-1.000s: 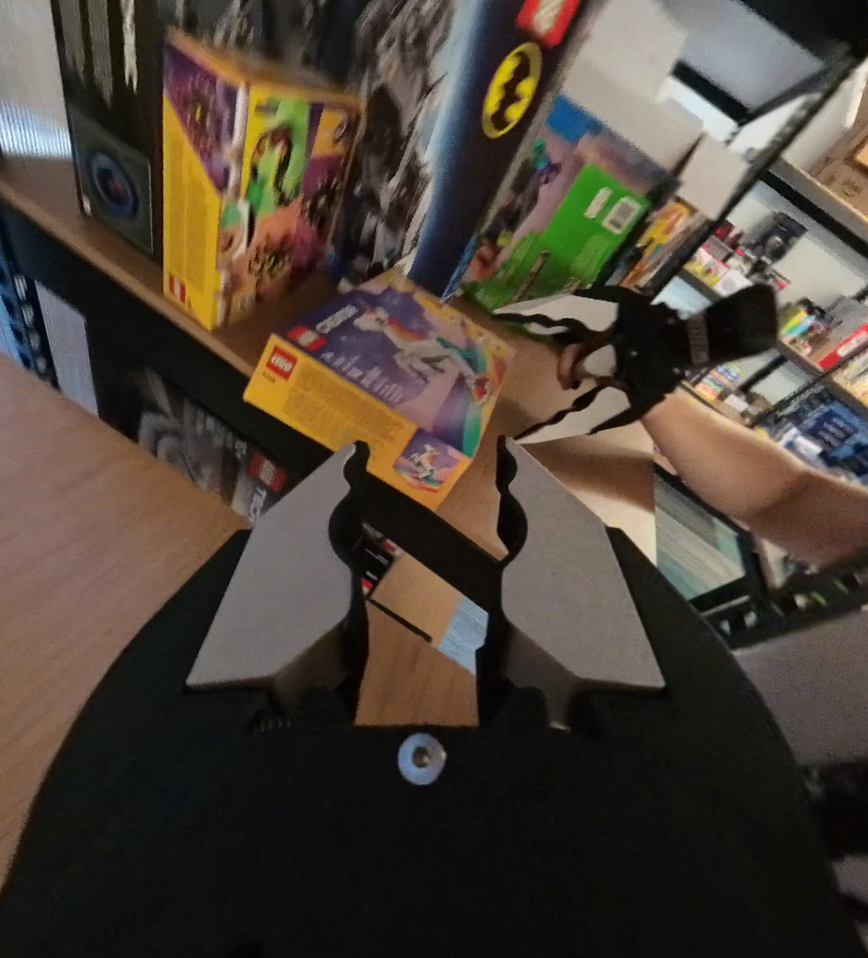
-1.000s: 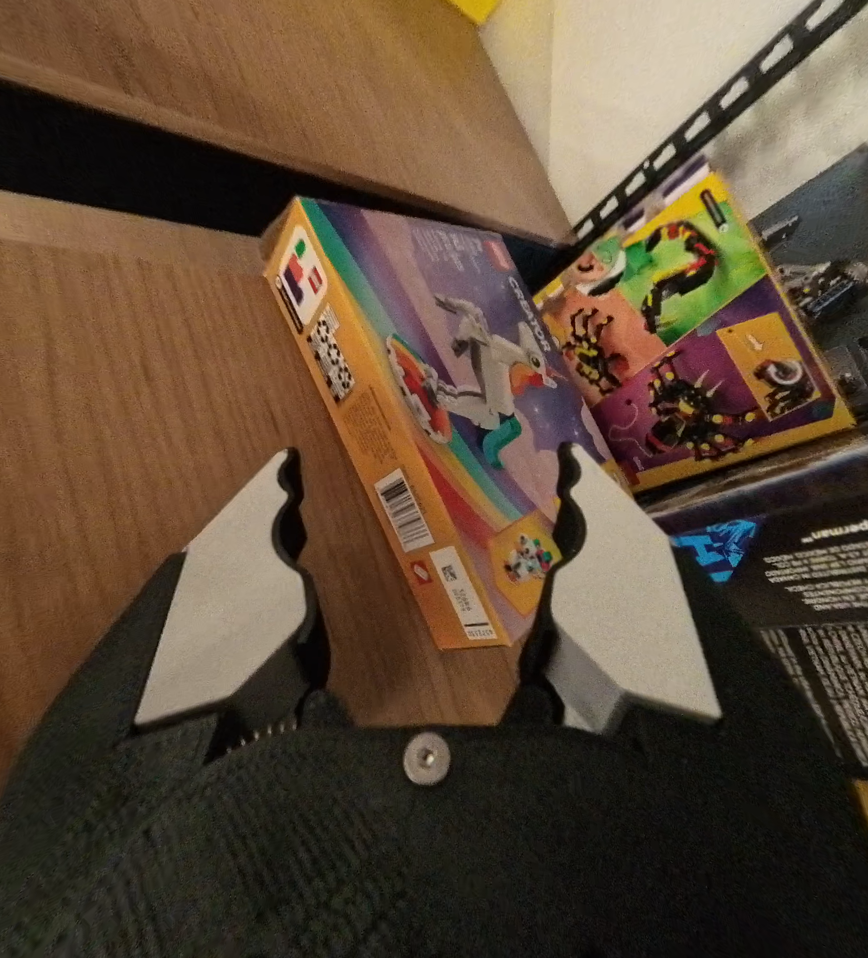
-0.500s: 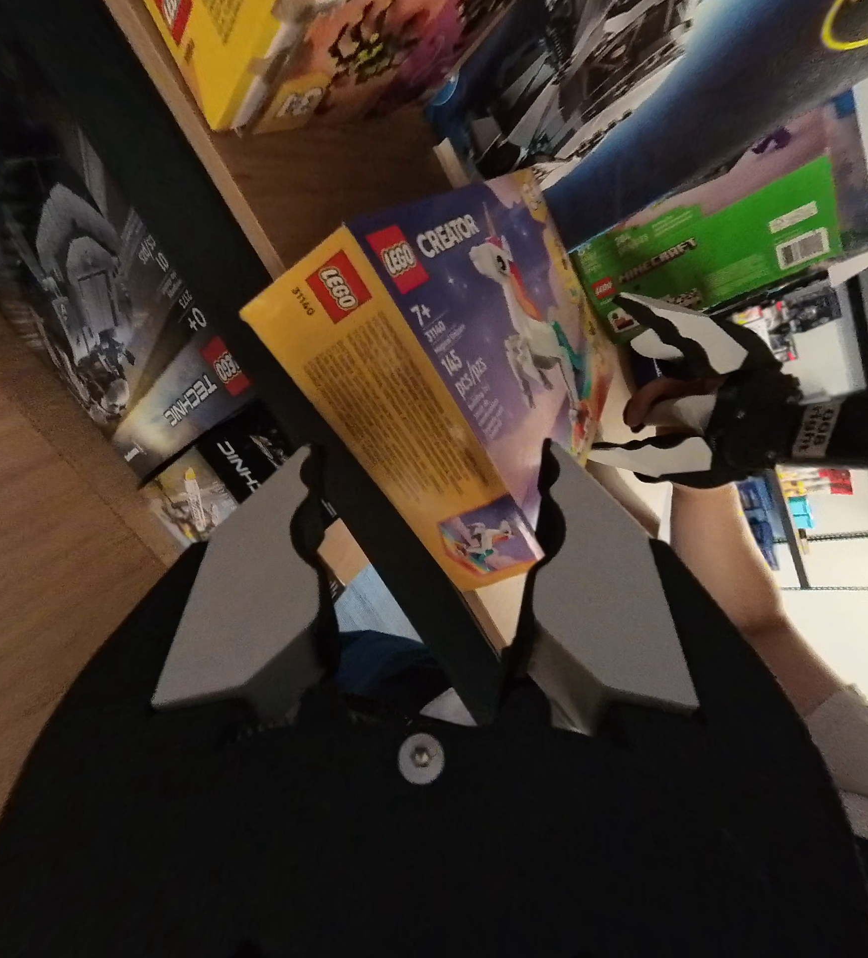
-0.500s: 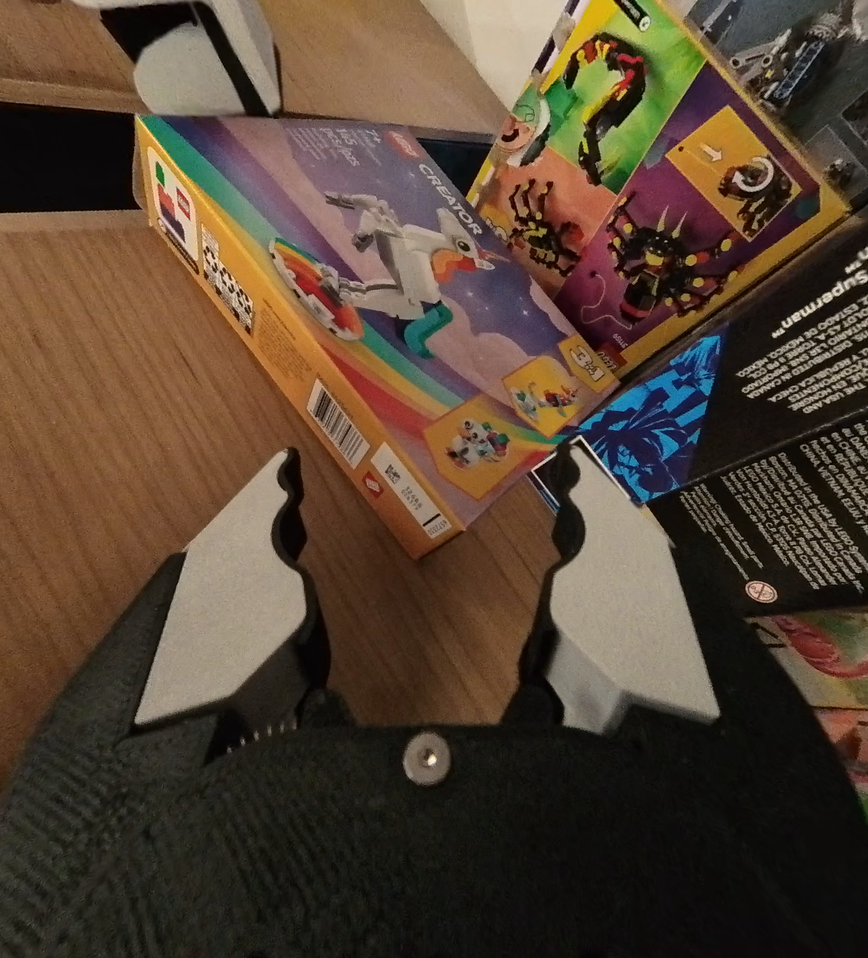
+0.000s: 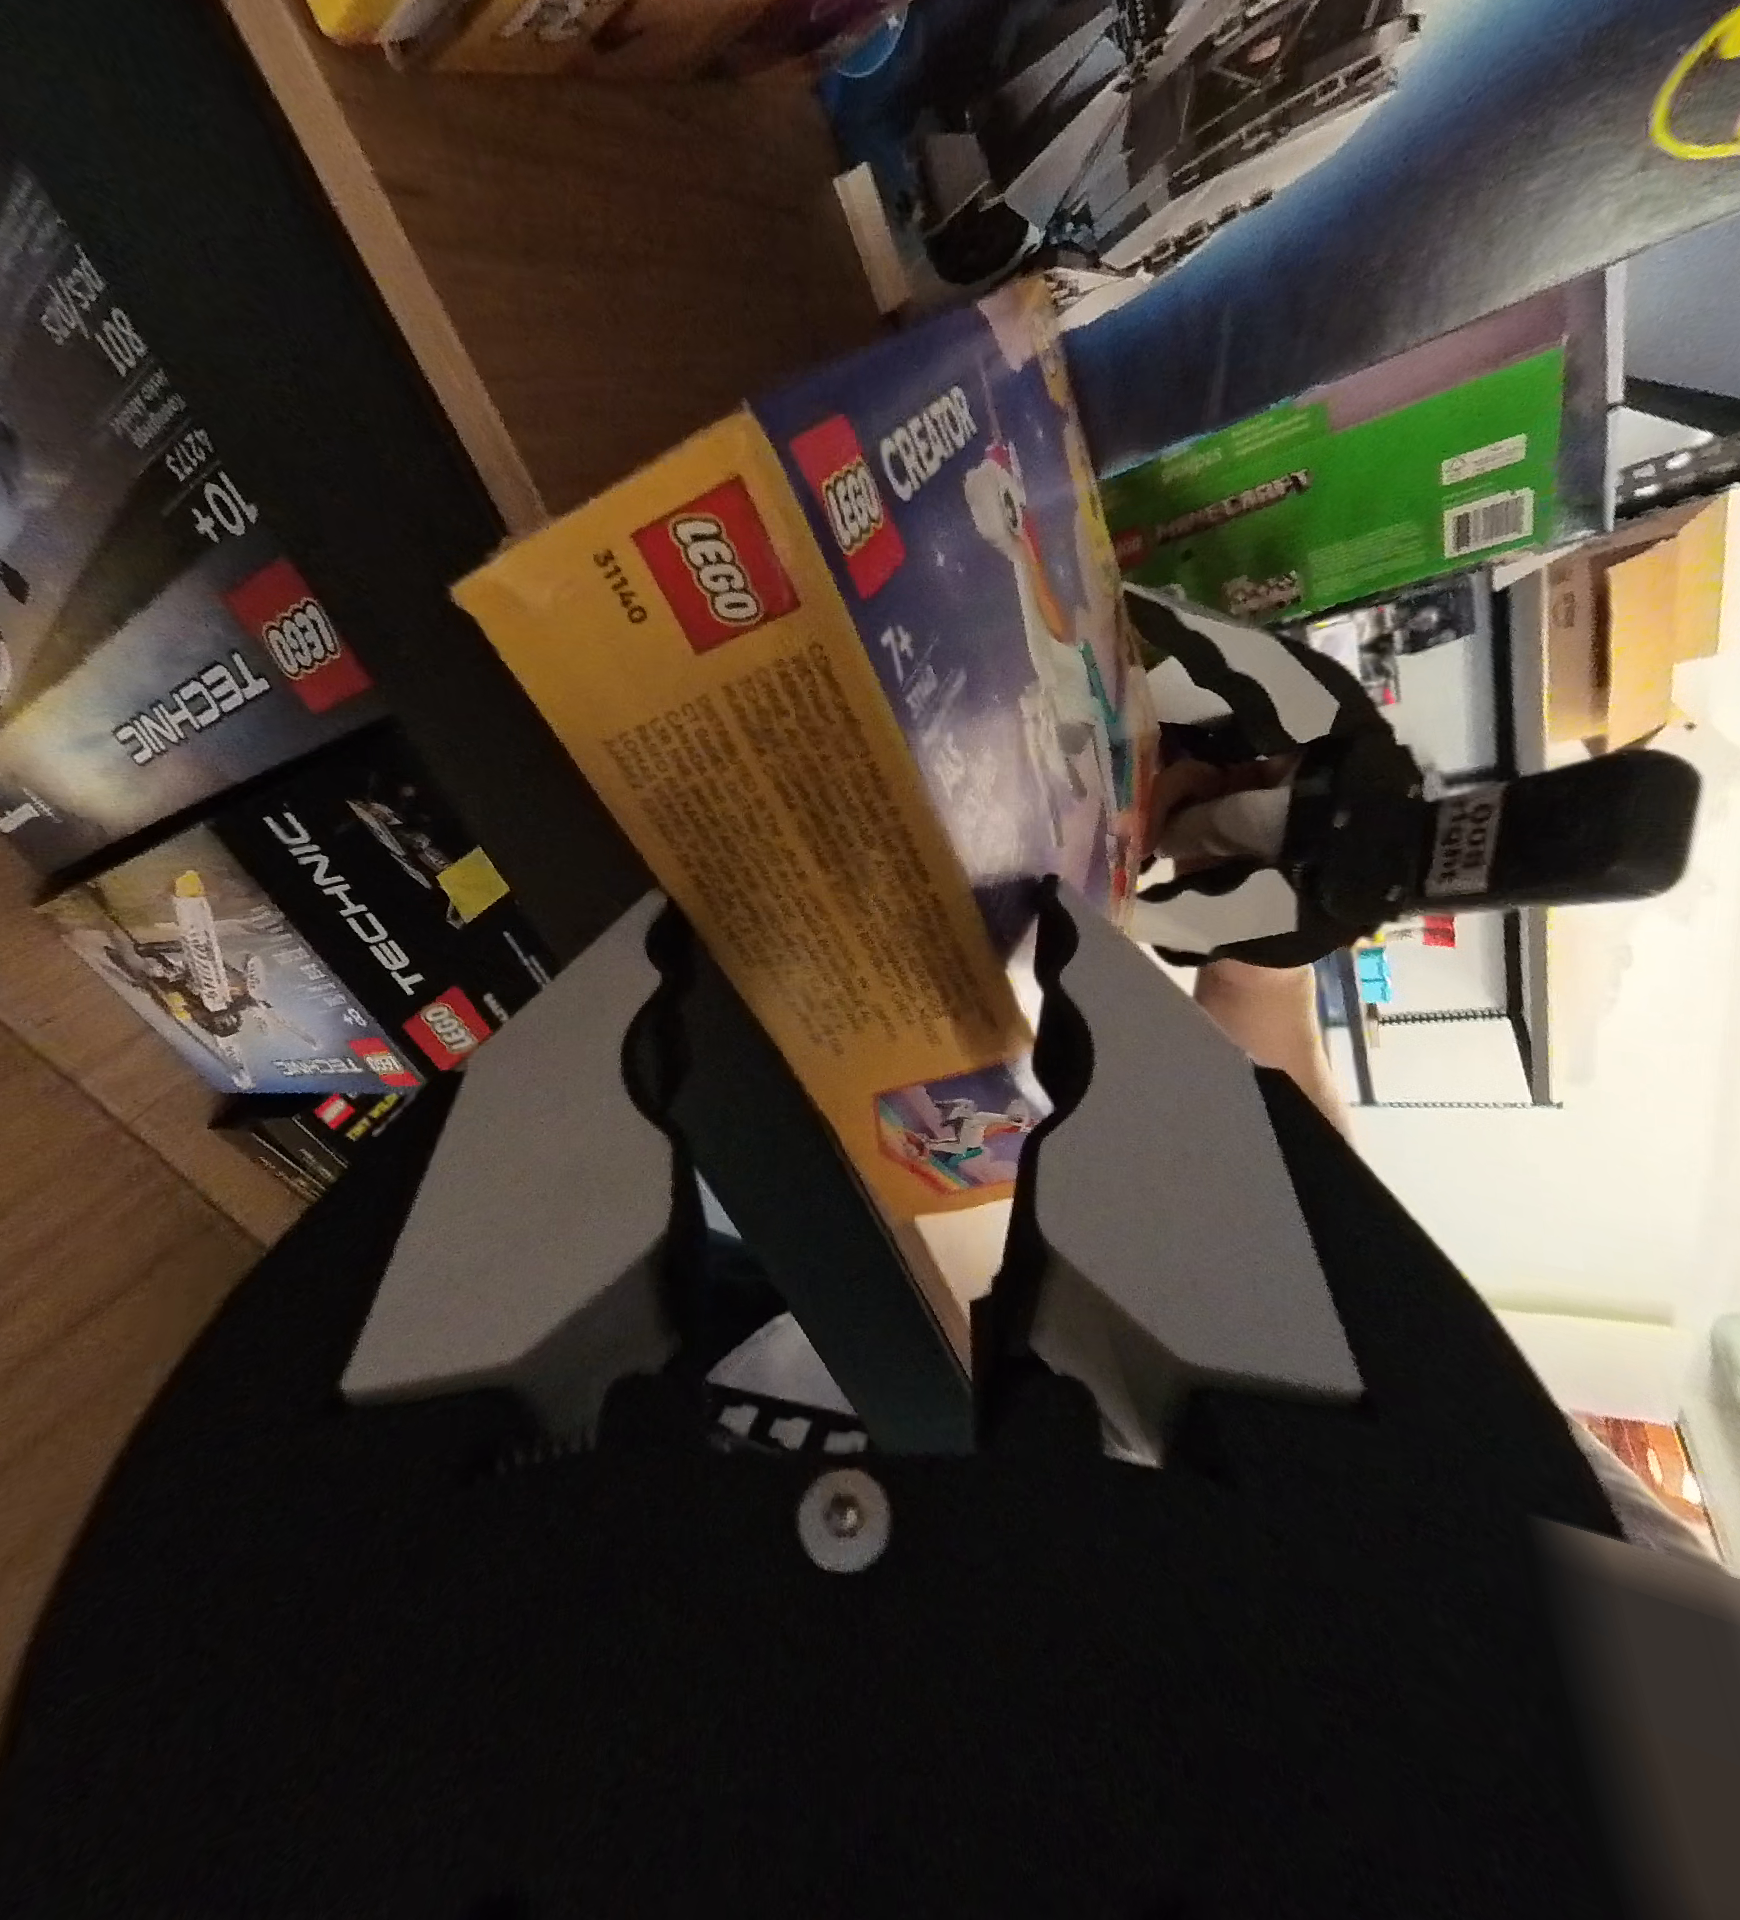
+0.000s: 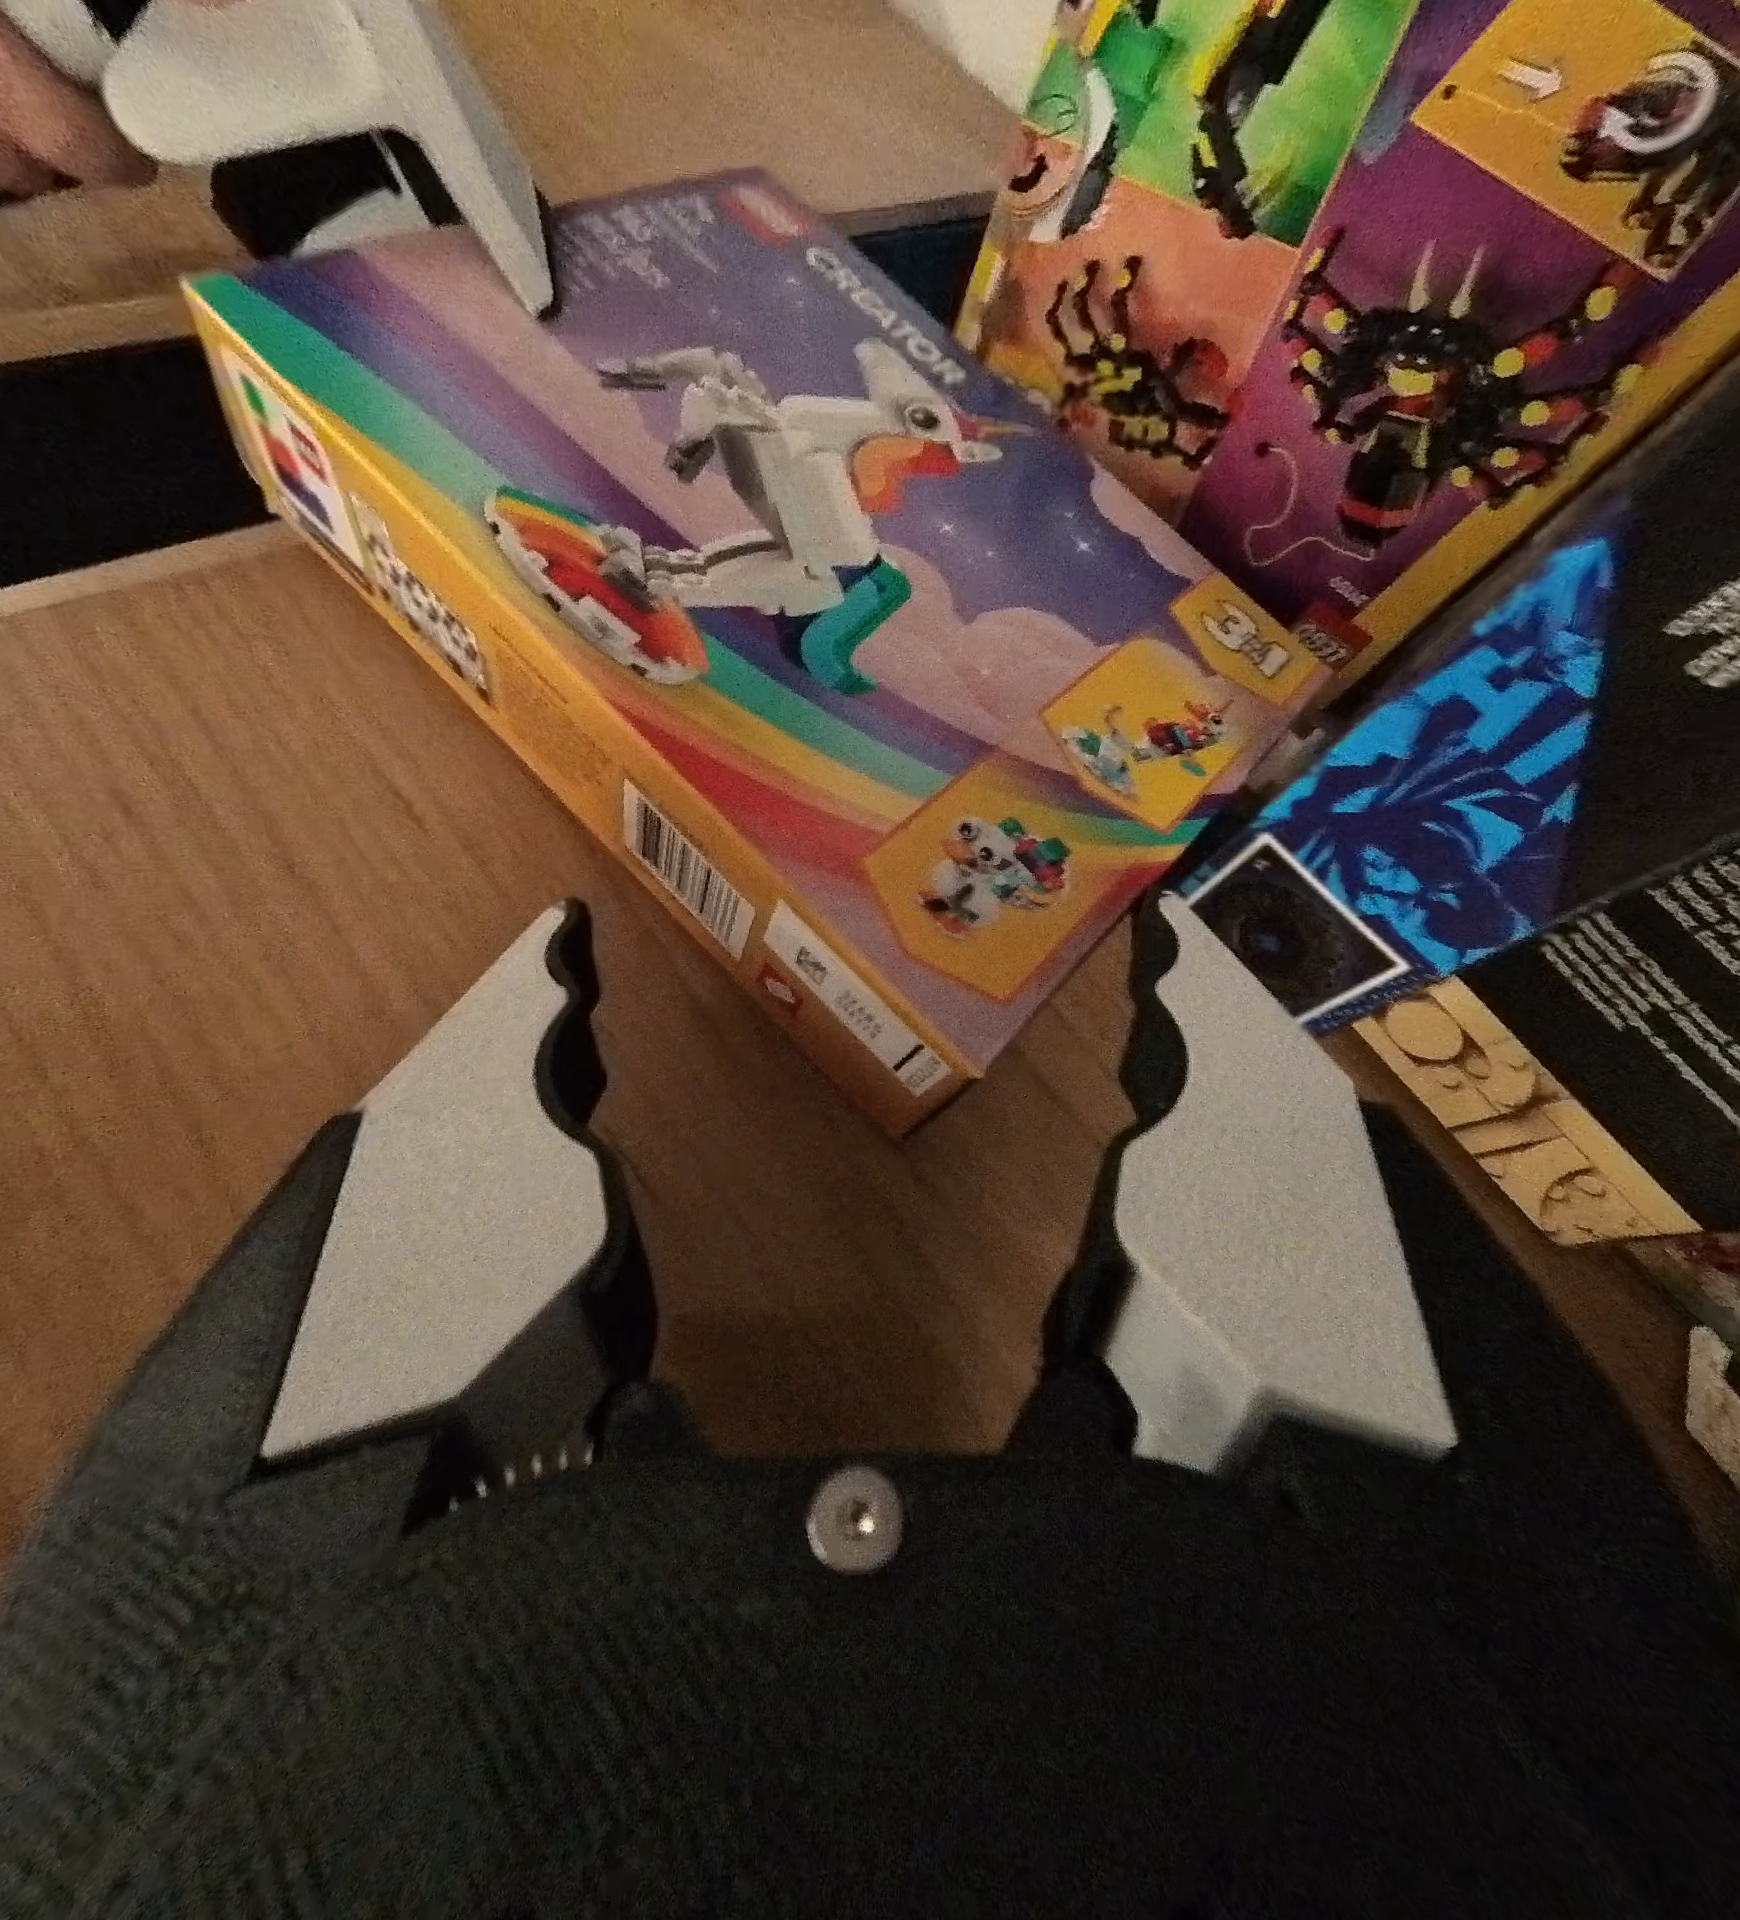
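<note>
The unicorn box lies flat on the wooden shelf, its big picture face up. Its one end reaches out over the dark front edge of the shelf.

The left tool has this end between its two fingers, one finger above the picture face and one under the box. The gap between them is about as wide as the box is thick. I cannot tell if the fingers already press on the card or only touch it, because the picture is a little blurred there.

The right tool is wide open and holds nothing. It hovers low over the shelf, and the near corner of the box points into the gap between its tips without touching them.

Just beside the box stand a bright spider box and a black box, which leans over its far corner.

In my judgement a thin card box like this holds best with the pads flat on both large faces and well in from the corner; otherwise it may turn in the grip.
</note>
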Tool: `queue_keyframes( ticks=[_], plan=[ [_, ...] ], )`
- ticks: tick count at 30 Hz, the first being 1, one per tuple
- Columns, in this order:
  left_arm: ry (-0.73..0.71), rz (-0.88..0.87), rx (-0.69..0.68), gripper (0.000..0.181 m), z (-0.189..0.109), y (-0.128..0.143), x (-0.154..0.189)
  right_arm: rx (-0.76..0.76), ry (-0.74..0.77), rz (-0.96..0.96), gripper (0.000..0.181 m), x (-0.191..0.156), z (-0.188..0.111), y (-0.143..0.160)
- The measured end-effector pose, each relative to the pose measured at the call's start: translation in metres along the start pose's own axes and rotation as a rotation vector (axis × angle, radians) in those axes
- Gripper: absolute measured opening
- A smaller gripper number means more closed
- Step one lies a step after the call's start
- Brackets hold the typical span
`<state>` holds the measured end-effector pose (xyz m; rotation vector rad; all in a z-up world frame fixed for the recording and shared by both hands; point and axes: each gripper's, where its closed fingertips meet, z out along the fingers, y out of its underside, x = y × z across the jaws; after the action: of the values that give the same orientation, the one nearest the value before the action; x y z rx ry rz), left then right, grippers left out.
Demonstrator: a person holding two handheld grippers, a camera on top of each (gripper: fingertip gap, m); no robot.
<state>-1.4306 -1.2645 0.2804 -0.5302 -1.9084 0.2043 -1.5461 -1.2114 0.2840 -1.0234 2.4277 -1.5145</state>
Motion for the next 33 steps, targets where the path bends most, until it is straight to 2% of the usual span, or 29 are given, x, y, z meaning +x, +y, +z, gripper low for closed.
queue_keyframes(
  ticks=[2,4,7,10,12,15,17,18,21,22,24,26,29,31,33],
  plan=[
    [0.005,0.011,-0.001,0.063,-0.009,0.0,0.005,-0.013,0.008,-0.027,0.105,-0.009,0.002,-0.002],
    [0.027,0.014,0.027,0.058,-0.025,-0.005,0.015,-0.023,0.083,-0.089,0.107,-0.013,0.005,-0.008],
    [0.053,0.005,0.073,0.055,-0.047,-0.015,0.033,0.09,0.231,-0.297,0.116,-0.034,0.001,-0.049],
    [0.077,-0.018,0.076,0.051,-0.052,-0.016,0.049,0.209,0.207,-0.403,0.115,-0.08,0.007,-0.087],
    [0.174,-0.058,0.1,0.037,-0.057,-0.021,0.072,0.241,0.217,-0.402,0.114,-0.09,0.014,-0.101],
    [0.251,-0.03,0.145,0.041,-0.059,-0.03,0.101,0.269,0.286,-0.324,0.108,-0.072,0.018,-0.111],
    [0.21,0.032,0.151,0.045,-0.048,-0.031,0.104,0.244,0.359,-0.256,0.076,-0.051,0.013,-0.113],
    [0.232,0.042,0.15,0.048,-0.042,-0.031,0.11,0.248,0.381,-0.234,0.07,-0.043,0.007,-0.116],
    [0.45,-0.003,0.127,0.054,-0.029,-0.031,0.147,0.225,0.457,-0.223,0.063,-0.02,-0.008,-0.116],
    [0.485,0.009,0.122,0.05,-0.025,-0.03,0.154,0.226,0.46,-0.204,0.06,-0.015,-0.015,-0.113],
    [0.517,0.053,0.111,0.05,-0.024,-0.028,0.161,0.27,0.427,-0.14,0.055,-0.008,-0.032,-0.106],
    [0.533,0.094,0.157,0.053,-0.033,-0.031,0.163,0.343,0.339,-0.053,0.054,-0.004,-0.056,-0.098],
    [0.483,0.183,0.193,0.054,-0.058,-0.025,0.153,0.42,0.121,0.079,0.054,-0.001,-0.095,-0.079],
    [0.442,0.222,0.222,0.053,-0.079,-0.017,0.145,0.4,-0.041,0.214,0.054,0.005,-0.12,-0.057],
    [0.404,0.258,0.281,0.051,-0.104,-0.008,0.141,0.415,-0.178,0.236,0.054,0.005,-0.147,-0.04]
  ],
)
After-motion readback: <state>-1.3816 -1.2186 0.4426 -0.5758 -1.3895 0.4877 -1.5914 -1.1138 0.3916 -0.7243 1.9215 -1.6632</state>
